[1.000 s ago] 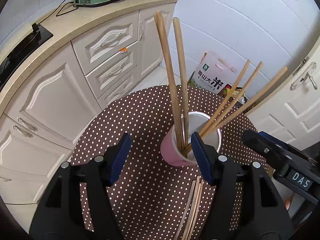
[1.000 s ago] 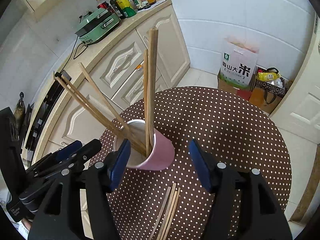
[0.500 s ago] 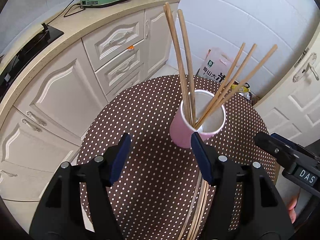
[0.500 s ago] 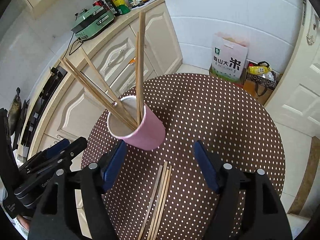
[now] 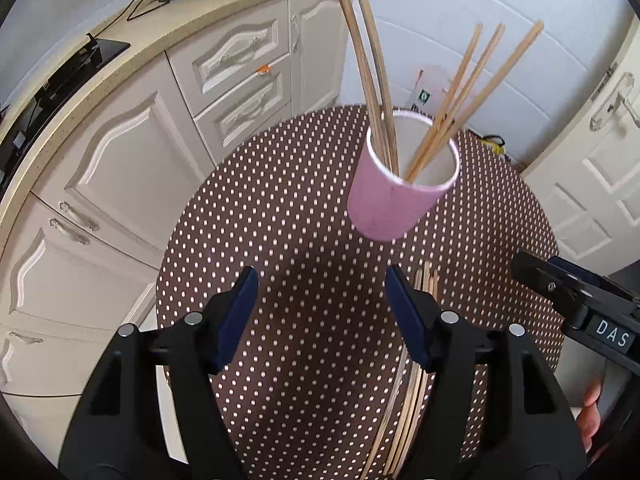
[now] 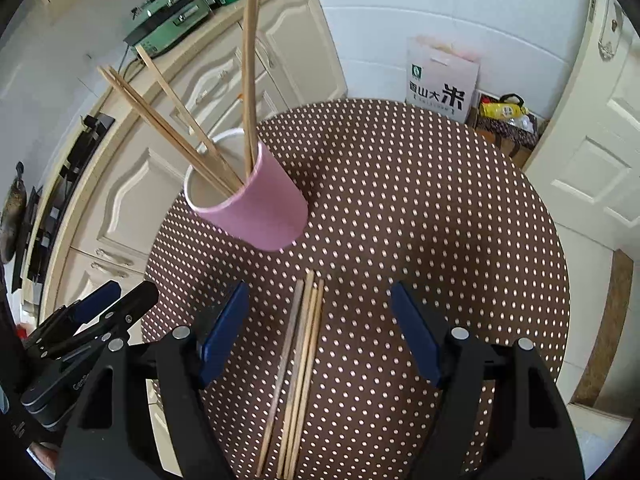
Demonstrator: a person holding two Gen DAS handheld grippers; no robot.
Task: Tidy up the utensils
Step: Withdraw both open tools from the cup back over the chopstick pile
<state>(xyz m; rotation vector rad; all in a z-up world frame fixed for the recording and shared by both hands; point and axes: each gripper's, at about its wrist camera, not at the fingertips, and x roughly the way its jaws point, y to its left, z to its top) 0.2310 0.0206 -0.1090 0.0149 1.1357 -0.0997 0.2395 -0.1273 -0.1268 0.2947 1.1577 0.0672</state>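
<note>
Looking down along my left tool, I see its blue pads spread with only the dotted cloth of the round counter between them; the log of my own grip agrees that the jaws have just widened a little. My right tool is spread too, having just opened further, and nothing is pinched in it. The pink cup stands upright on the counter ahead of both tools, with five chopsticks leaning out of it. Only the right view shows the loose chopsticks plainly: a tight bundle lying flat between the right tool's pads, touching neither, near the cup's base. In the left view they are mostly hidden behind my right-hand pad. How many lie in that bundle I cannot count, and their near ends are cut off at the frame's edge.
</note>
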